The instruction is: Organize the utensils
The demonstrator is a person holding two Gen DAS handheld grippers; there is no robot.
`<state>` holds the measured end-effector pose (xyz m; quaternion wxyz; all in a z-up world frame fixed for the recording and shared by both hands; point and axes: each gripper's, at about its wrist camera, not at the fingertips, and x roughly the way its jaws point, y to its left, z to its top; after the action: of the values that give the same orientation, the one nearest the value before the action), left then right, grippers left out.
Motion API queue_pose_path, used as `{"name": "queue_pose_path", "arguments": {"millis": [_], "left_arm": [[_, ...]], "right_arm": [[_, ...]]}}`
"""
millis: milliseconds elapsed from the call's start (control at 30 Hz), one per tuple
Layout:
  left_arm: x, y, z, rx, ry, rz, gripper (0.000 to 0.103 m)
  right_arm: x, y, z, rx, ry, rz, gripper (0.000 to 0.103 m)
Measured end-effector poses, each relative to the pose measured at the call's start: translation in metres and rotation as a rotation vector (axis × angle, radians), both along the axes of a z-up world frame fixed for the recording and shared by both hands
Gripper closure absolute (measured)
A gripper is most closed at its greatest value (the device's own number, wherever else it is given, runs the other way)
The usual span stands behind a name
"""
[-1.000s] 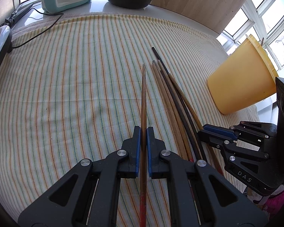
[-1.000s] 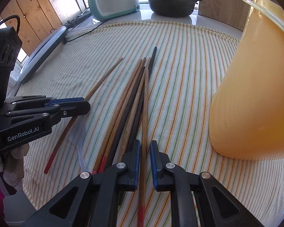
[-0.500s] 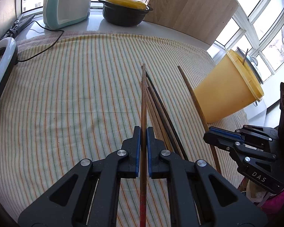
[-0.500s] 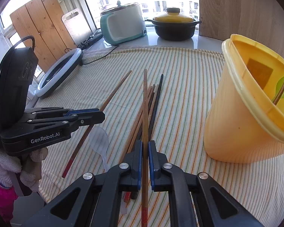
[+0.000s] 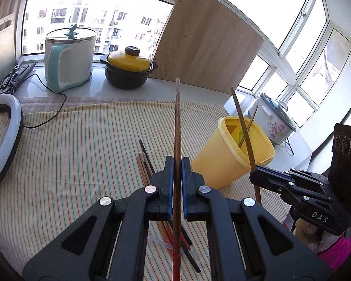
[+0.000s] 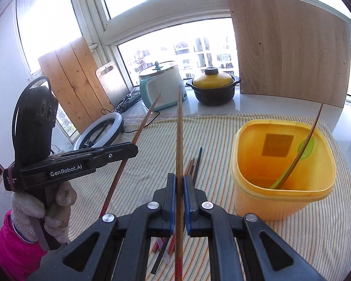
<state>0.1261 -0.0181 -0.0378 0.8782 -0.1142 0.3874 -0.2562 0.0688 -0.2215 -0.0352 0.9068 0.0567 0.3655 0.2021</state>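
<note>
My left gripper is shut on a brown chopstick with a red end, held high above the striped cloth. My right gripper is shut on a second brown chopstick, also lifted; it shows in the left wrist view beside the yellow tub. The yellow tub stands to the right and holds one chopstick and a green spoon. Several chopsticks lie on the cloth below both grippers. The left gripper shows in the right wrist view.
A teal and white cooker and a black pot with yellow lid stand on the sill behind. A wooden board leans by the window. A ring light lies at the left edge. A floral rice cooker stands beyond the tub.
Both grippers have risen well above the cloth and tilted up, each carrying its chopstick. The chopstick pile stays on the cloth below.
</note>
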Motion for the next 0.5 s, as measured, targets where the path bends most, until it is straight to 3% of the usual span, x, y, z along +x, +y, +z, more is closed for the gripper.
{"name": "queue_pose_path", "arguments": {"millis": [233, 500], "left_arm": [[0.003, -0.027, 0.031, -0.045, -0.074, -0.038, 0.099], [0.017, -0.063, 0.04, -0.06, -0.102, -0.073, 0.099]], "right_arm": [[0.003, -0.029, 0.028, 0.006, -0.074, -0.072, 0.099], [0.015, -0.064, 0.035, 0.017, -0.102, -0.141, 0.099]]}}
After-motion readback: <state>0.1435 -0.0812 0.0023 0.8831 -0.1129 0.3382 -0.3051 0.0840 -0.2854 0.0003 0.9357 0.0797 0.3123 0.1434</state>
